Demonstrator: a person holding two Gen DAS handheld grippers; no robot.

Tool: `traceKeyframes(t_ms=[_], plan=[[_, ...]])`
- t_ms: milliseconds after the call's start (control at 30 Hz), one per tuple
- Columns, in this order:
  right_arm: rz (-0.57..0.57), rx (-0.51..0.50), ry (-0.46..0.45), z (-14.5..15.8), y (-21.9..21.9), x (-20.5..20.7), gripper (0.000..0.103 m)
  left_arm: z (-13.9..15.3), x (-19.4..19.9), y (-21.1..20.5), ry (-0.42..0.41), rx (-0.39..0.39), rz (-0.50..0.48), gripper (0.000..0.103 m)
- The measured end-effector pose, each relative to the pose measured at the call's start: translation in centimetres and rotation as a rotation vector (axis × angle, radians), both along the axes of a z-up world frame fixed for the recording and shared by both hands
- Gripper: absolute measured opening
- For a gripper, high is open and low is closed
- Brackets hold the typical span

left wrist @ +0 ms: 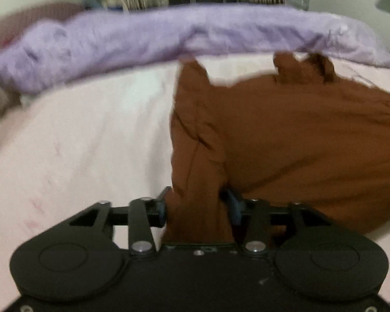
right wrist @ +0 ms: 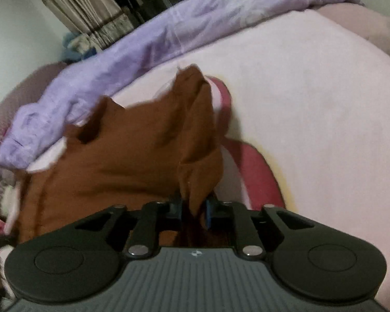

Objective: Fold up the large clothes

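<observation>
A large brown garment (left wrist: 286,135) lies on the pale pink bed sheet (left wrist: 91,143), spreading to the right in the left wrist view. My left gripper (left wrist: 195,205) is shut on a bunched edge of it, with cloth filling the gap between the fingers. In the right wrist view the brown garment (right wrist: 132,150) spreads to the left, its far corners sticking up. My right gripper (right wrist: 193,208) is shut on another bunched edge of it. Both views are motion-blurred.
A rumpled lilac duvet (left wrist: 156,41) lies along the far side of the bed, also in the right wrist view (right wrist: 169,31). A red and pink item (right wrist: 254,171) lies on the sheet just right of the garment. Curtains (right wrist: 85,10) hang behind.
</observation>
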State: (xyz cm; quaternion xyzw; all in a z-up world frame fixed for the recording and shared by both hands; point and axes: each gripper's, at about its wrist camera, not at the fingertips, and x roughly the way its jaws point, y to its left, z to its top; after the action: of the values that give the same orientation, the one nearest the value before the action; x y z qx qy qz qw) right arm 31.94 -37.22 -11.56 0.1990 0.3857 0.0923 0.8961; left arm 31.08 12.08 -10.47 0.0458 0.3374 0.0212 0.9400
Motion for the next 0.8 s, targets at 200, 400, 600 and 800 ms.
traceKeyframes(t_ms=[200,400,600,800], plan=[[-0.084,-0.009,-0.189,2.9,-0.5,-0.3,0.075,2.4,1.3,0.7,-0.132,-0.032,0.020,0.098],[-0.132,-0.057,-0.236,3.3,0.9,3.1,0.085,2.4,6.8,-0.8,-0.132,-0.003,-0.001,0.103],[-0.035,-0.182,-0.213,2.0,4.0,6.3,0.068,0.1,12.0,0.9,-0.059,-0.094,0.100,0.095],[-0.206,-0.086,-0.372,3.9,2.5,5.2,0.010,2.6,12.3,2.5,-0.129,-0.247,0.177,0.015]])
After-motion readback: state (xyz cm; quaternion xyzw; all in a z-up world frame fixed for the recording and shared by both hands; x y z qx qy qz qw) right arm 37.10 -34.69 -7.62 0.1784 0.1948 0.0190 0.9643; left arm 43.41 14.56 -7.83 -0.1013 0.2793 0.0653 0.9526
